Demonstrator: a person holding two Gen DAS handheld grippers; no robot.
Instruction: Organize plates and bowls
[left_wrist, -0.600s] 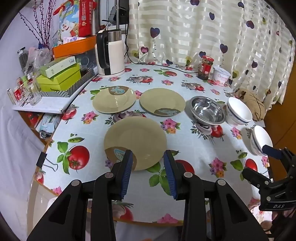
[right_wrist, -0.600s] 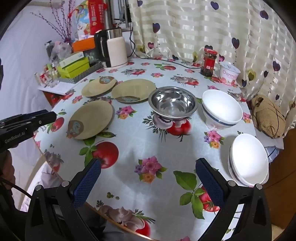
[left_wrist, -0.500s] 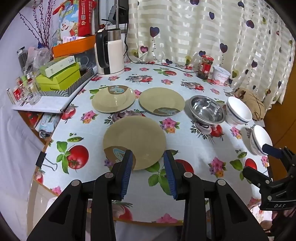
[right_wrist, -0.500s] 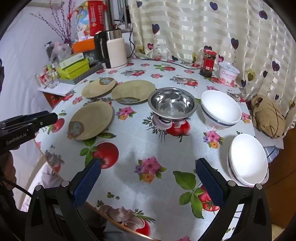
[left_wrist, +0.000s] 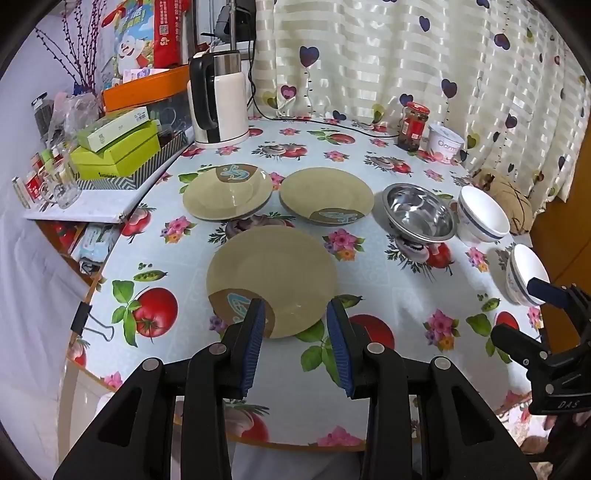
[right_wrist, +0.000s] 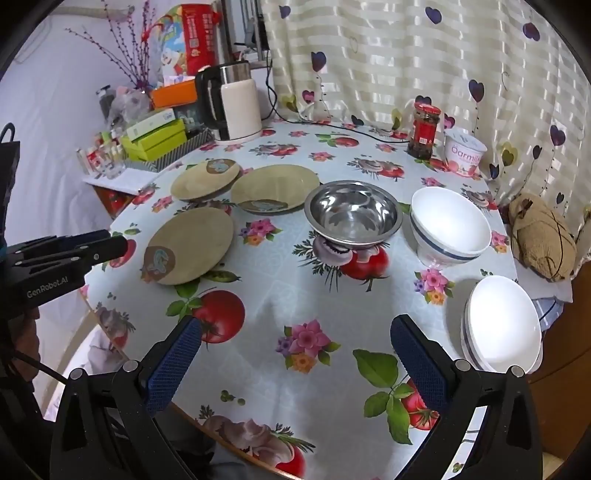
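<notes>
Three tan plates lie on the flowered tablecloth: a near plate (left_wrist: 271, 278) (right_wrist: 192, 249), a far left plate (left_wrist: 227, 192) (right_wrist: 205, 179) and a far middle plate (left_wrist: 327, 195) (right_wrist: 275, 186). A steel bowl (left_wrist: 417, 214) (right_wrist: 352, 212) sits right of them, then a white bowl (left_wrist: 482, 218) (right_wrist: 448, 225) and a stack of white bowls (left_wrist: 524, 273) (right_wrist: 502, 325) at the right edge. My left gripper (left_wrist: 297, 317) is open just above the near plate's front rim. My right gripper (right_wrist: 295, 343) is wide open and empty over the table's front.
A white kettle (left_wrist: 218, 99) stands at the back left beside green boxes (left_wrist: 118, 151) on a side shelf. A red-lidded jar (right_wrist: 424, 131) and a yogurt tub (right_wrist: 463, 151) stand at the back right. A brown bundle (right_wrist: 541, 236) lies at the right edge.
The left gripper has drifted slightly toward the near plate. The right gripper has barely moved.
</notes>
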